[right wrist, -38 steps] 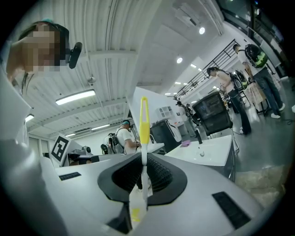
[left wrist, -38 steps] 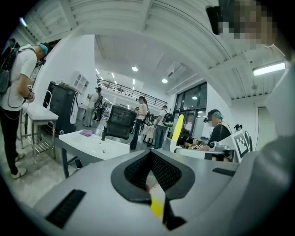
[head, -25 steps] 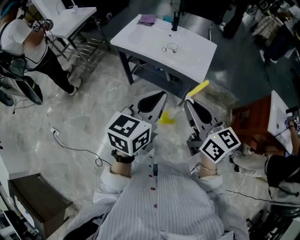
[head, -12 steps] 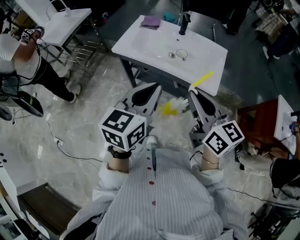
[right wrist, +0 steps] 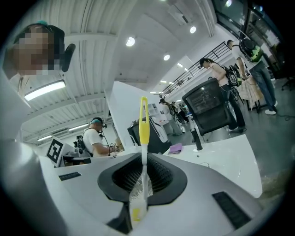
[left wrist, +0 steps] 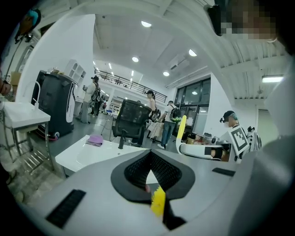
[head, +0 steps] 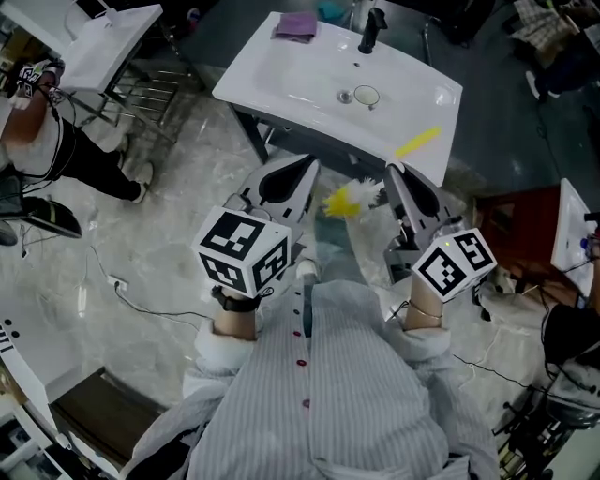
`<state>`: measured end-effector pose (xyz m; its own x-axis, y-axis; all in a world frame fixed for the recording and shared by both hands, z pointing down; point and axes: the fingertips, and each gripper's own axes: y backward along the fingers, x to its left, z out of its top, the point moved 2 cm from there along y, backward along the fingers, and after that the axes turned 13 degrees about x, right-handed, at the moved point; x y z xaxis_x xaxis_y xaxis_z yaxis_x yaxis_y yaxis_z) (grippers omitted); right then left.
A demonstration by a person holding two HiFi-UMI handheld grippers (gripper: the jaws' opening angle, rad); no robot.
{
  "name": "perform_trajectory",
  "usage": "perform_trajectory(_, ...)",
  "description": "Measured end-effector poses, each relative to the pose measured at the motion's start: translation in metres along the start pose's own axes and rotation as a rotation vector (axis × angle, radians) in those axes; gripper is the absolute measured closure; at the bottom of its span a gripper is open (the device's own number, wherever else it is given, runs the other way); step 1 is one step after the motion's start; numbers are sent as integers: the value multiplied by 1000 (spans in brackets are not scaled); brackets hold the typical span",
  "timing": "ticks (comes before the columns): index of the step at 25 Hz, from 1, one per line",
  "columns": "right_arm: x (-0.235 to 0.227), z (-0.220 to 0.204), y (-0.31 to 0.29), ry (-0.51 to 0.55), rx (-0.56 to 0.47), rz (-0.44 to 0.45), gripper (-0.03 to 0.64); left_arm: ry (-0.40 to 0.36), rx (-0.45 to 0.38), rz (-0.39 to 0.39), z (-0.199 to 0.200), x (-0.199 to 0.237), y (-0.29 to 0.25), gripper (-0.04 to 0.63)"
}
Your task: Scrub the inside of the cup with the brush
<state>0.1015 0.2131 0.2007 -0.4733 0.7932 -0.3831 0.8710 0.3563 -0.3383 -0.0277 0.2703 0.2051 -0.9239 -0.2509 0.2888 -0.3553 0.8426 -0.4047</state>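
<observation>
My left gripper (head: pixel 302 169) is shut, and a small yellow piece (left wrist: pixel 158 201) shows low between its jaws; it looks like part of the yellow cup (head: pixel 339 202). My right gripper (head: pixel 395 172) is shut on the brush. The brush's white shaft (right wrist: pixel 143 168) runs between the pads. Its yellow handle (head: pixel 417 142) sticks out past the jaws over the sink's front edge. The white bristles (head: pixel 367 192) sit right against the cup, between the two grippers. Whether they are inside the cup I cannot tell.
A white sink (head: pixel 281 70) on a dark frame stands just ahead, with a black faucet (head: pixel 372 28), a drain (head: pixel 366 95) and a purple cloth (head: pixel 292 25). Another white basin (head: pixel 103 37) and a person (head: pixel 37 131) are at the left. A cable (head: pixel 141 295) lies on the marble floor.
Both grippers have moved closer to the sink. The cup and the brush head have come together, and the white bristles now show beside the cup. Both grippers stay shut.
</observation>
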Motion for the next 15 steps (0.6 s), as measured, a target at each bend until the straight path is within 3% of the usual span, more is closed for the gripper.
perform_trajectory(15,-76,69,-95,31,49,8,560,40,-23,25,66,79,-82,586)
